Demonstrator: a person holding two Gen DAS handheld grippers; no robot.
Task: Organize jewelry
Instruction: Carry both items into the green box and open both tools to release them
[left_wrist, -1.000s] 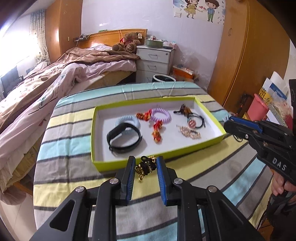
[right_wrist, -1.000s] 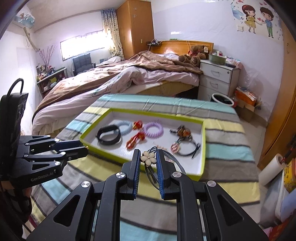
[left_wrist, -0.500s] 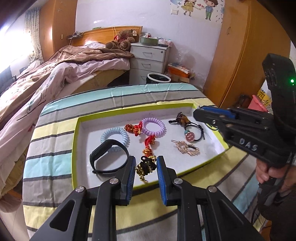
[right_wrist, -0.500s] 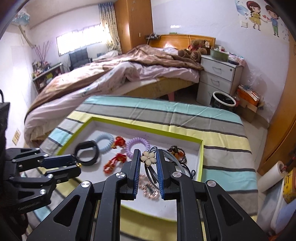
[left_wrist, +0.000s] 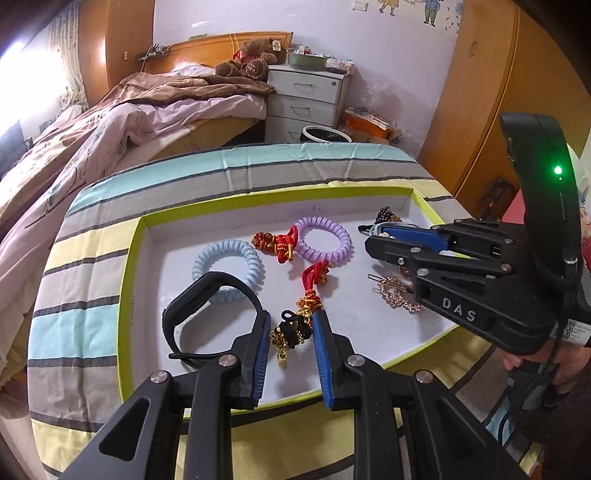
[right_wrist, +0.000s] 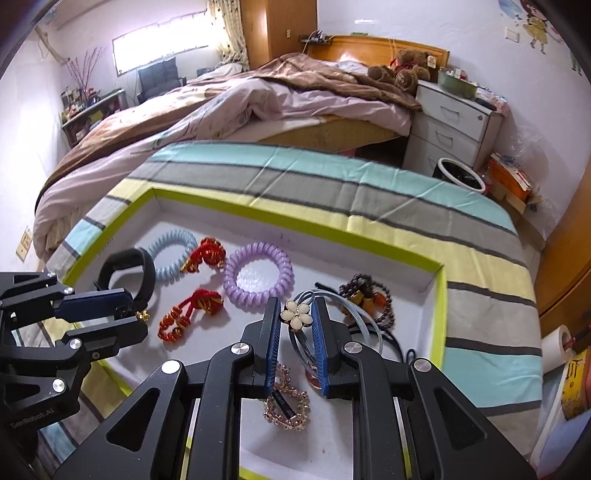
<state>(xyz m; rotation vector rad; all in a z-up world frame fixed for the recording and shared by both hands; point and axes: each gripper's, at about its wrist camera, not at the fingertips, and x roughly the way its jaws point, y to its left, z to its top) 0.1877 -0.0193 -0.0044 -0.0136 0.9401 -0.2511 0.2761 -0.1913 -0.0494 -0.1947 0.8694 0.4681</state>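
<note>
Left wrist view: the left gripper (left_wrist: 289, 334) pinches a black-and-gold ornament (left_wrist: 291, 333) above the tray (left_wrist: 130, 280), a black band (left_wrist: 207, 317) just left. Right wrist view: the right gripper (right_wrist: 294, 321) clamps a flower hair tie (right_wrist: 295, 316), with a gold hairpin (right_wrist: 286, 404) beneath, partly hidden in the other view.

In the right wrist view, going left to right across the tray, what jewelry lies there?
Black wristband → pale blue spiral hair tie → purple spiral hair tie → dark beaded bracelet, all inside the green-rimmed white tray.
</note>
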